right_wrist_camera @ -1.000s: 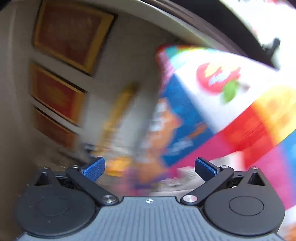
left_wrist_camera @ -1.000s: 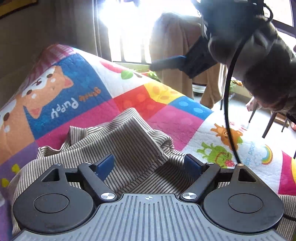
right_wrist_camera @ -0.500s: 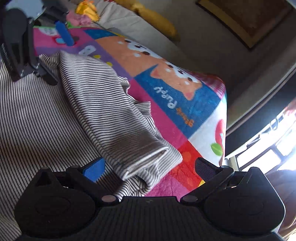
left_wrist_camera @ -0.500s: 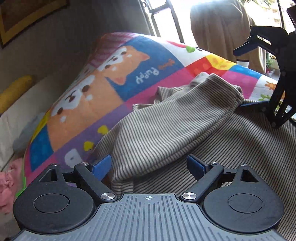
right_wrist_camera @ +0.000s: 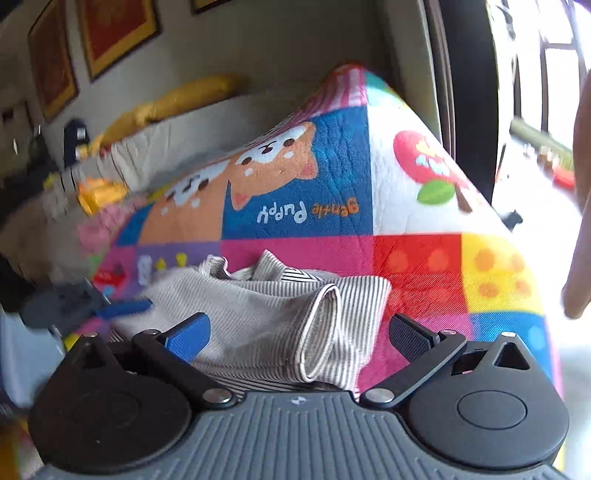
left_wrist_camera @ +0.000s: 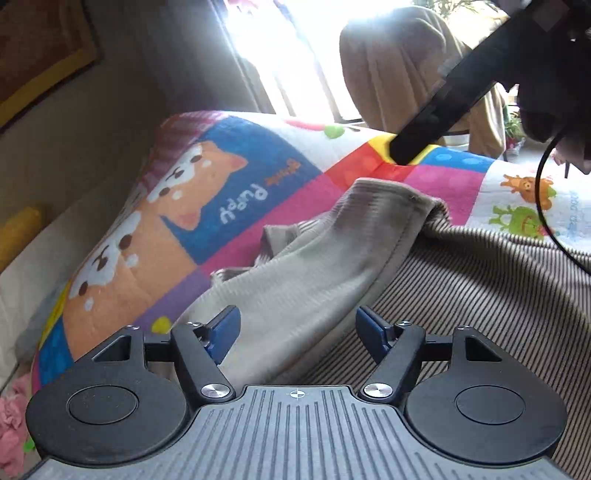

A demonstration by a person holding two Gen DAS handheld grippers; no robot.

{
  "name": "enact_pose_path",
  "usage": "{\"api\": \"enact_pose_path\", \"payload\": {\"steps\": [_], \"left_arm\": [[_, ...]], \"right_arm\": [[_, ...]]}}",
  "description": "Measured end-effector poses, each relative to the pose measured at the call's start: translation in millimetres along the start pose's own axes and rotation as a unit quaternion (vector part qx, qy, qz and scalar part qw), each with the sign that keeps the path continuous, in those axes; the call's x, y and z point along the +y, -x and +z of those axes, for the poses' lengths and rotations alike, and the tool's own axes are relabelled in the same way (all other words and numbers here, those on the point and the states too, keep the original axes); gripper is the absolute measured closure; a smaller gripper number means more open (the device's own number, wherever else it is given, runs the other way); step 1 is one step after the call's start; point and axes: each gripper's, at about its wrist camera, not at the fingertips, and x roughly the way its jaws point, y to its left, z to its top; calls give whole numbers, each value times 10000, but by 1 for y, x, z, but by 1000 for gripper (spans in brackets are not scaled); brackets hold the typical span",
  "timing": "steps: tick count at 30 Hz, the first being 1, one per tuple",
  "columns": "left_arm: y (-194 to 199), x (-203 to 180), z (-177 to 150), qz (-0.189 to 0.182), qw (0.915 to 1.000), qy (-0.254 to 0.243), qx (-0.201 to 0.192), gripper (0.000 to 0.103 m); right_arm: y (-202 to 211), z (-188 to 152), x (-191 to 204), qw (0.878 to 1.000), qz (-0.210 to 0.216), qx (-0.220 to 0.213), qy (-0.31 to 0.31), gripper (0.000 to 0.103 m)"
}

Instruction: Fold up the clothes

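Observation:
A brown-and-white striped garment (left_wrist_camera: 480,280) lies on a colourful patchwork quilt (left_wrist_camera: 236,206). One sleeve (left_wrist_camera: 332,266) is folded back across its body. My left gripper (left_wrist_camera: 297,332) is open, its blue fingers either side of the sleeve near its shoulder end. My right gripper (right_wrist_camera: 299,338) is open over the sleeve's cuff (right_wrist_camera: 321,328), with the cuff between its fingers. The right gripper's arm (left_wrist_camera: 454,88) shows dark at the top right of the left wrist view. The left gripper (right_wrist_camera: 92,306) shows blurred at the left of the right wrist view.
The quilt (right_wrist_camera: 303,192) covers a raised bed-like surface that drops off at its far edges. A beige cloth hangs over a chair (left_wrist_camera: 402,66) by the bright window. A yellow cushion (right_wrist_camera: 173,99) and framed pictures (right_wrist_camera: 114,33) are along the wall.
Both grippers have swung round and come low over the folded sleeve, the left near its shoulder end, the right at the cuff. Both stay open.

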Motion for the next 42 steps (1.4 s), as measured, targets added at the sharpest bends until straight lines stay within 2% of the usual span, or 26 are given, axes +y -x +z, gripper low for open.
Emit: {"api": "enact_pose_path", "payload": {"steps": [2, 4, 7, 9, 10, 11, 15, 17, 19, 20, 22, 25, 27, 29, 30, 32, 34, 36, 37, 39, 42], "left_arm": [[-11, -20, 15, -169, 9994, -267, -108, 29], [-25, -34, 24, -216, 9988, -428, -75, 33], [-44, -49, 33, -230, 9982, -554, 28, 50], [-51, -48, 34, -212, 9989, -419, 86, 78], [-52, -46, 35, -219, 9992, -309, 93, 85], [-51, -44, 36, -200, 9995, -232, 57, 89], [-38, -42, 51, -52, 9992, -121, -364, 92], [-36, -43, 62, -32, 9984, -100, -564, 92], [-45, -47, 65, -146, 9986, -45, -505, 92], [-50, -49, 65, -219, 9988, -14, -446, 91], [-60, -52, 64, -412, 9987, 65, -278, 82], [-51, -41, 52, -562, 9981, 241, -98, 67], [-31, -20, 43, -613, 9971, 430, -97, 45], [-11, 2, 31, -655, 9957, 653, -76, 35], [-3, 14, 24, -660, 9947, 785, -28, 29], [1, 35, 7, -588, 9925, 1050, 198, 28], [-11, 54, -12, -374, 9886, 1334, 588, 28], [-23, 69, -28, -373, 9805, 1708, 896, 29], [-22, 77, -32, -453, 9759, 1932, 908, 29], [-12, 94, -35, -609, 9656, 2380, 852, 30], [-15, 117, -41, -698, 9492, 2920, 941, 22]], "right_arm": [[-14, 7, -20, 9968, 401, 115, -680, 38], [-34, 8, -32, 9922, 559, 323, -1069, 57], [-59, 3, -35, 9881, 712, 531, -1258, 58], [-70, 0, -36, 9850, 864, 602, -1364, 64], [-72, -1, -37, 9829, 973, 599, -1441, 70], [-72, -2, -37, 9812, 1064, 580, -1501, 77], [-56, 8, -32, 9828, 1189, 252, -1390, 79], [-42, 17, -32, 9863, 1094, 21, -1235, 79], [-36, 23, -33, 9923, 743, -94, -989, 79], [-38, 22, -33, 9960, 450, -81, -770, 79], [-43, 19, -32, 9993, -134, -28, -341, 79], [-52, 8, -33, 9964, -810, 231, 106, 75], [-44, 5, -34, 9959, -865, 185, 214, 66], [-28, 6, -33, 9963, -808, 31, 290, 56], [-21, 6, -32, 9964, -775, -31, 339, 55], [-19, 4, -27, 9960, -753, 18, 489, 55], [-34, -4, -21, 9917, -1003, 254, 758, 55], [-56, -14, -18, 9847, -1311, 521, 1026, 53], [-64, -17, -18, 9822, -1421, 598, 1070, 47], [-60, -10, -29, 9894, -1221, 570, 548, 46], [-38, 10, -47, 9976, -589, 293, -226, 44]]}}
